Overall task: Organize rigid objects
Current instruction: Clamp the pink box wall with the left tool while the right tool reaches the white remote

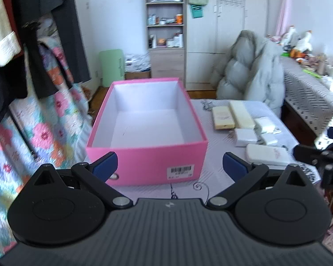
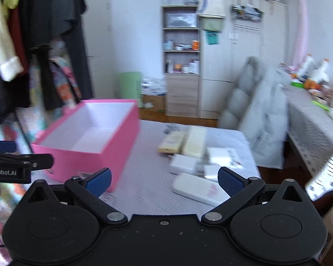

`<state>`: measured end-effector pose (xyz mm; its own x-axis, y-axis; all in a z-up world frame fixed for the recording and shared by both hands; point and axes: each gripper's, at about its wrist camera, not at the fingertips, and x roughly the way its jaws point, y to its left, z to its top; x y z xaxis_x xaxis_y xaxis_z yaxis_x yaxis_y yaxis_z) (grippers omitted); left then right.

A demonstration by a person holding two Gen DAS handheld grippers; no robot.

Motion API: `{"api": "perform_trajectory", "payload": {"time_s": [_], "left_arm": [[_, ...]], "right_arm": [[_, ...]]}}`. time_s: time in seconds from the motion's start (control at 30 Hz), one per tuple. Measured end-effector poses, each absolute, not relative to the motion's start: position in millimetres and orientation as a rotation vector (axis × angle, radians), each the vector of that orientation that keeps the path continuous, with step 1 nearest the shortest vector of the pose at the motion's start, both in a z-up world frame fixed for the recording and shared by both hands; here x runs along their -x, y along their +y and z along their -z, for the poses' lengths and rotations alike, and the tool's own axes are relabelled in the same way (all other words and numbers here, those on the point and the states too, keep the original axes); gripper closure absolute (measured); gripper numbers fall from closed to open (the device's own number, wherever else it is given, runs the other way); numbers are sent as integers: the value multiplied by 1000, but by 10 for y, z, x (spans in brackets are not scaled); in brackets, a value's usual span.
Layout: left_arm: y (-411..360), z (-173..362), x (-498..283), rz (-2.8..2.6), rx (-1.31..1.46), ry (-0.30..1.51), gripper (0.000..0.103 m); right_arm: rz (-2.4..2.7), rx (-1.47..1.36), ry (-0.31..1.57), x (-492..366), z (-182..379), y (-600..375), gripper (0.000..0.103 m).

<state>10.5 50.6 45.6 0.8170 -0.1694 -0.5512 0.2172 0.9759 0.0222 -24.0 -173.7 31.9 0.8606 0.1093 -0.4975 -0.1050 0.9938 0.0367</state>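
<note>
On the left of the tabletop (image 1: 211, 190), which is covered in a pale lilac cloth, stands the pink box (image 1: 144, 161), lidless, its white inside bare as far as both views show. The left tongs (image 1: 169, 165) hang just in front of its near wall, spread wide and holding nothing.

To the right of the box, apart from it, lies the cluster of rigid things: a tan flat case (image 1: 223, 118) touching a cream bar (image 1: 242, 114) at the far end, then several small white boxes (image 1: 246, 137), and nearest, a white rounded case with pink lettering (image 1: 268, 155). The right tongs (image 2: 164, 182) hover above the near edge of the tabletop, also wide and empty, with the white rounded case just ahead of the right finger.

By this showing the task has barely begun: nothing sits in the box, and every piece remains to be moved, the white rounded case probably first.
</note>
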Motion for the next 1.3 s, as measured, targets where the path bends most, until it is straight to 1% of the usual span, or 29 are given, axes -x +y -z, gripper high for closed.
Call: {"api": "perform_trajectory", "payload": {"time_s": [0.03,0.2,0.27,0.4,0.53,0.67,0.83,1.1,1.17,1.23,1.3], "left_arm": [[532,-506,-109,213,-91,575,2],[646,-735,-177,266,-147,552,3],[701,-840,-266,282,-160,555,3],[796,-1044,-502,305,-199,580,3],[917,-1125,-791,286,-218,619,3],[1088,-1045,-1160,293,-145,731,5],[1312,-942,-1478,280,-103,736,7],[1361,-472,-1999,191,-256,737,11],[1377,-308,-2181,193,-270,755,15],[1438,-144,-2407,220,-218,816,28],[1491,-30,-2623,245,-151,875,31]], "right_arm": [[-147,0,516,227,-366,-1739,2],[-161,-34,510,85,-689,-1822,2],[-164,-55,549,-13,-821,-1827,2],[-178,-100,687,-219,-1054,-1792,2],[-138,-116,799,-419,-1072,-1724,2],[-36,-121,836,-578,-941,-1717,2],[-8,-115,848,-752,-723,-1777,4],[-72,-175,793,-1382,-429,-2027,11],[-92,-180,789,-1535,-336,-2086,13],[-93,-158,796,-1703,-218,-2135,14],[-74,-127,816,-1885,-89,-2196,14]]}}
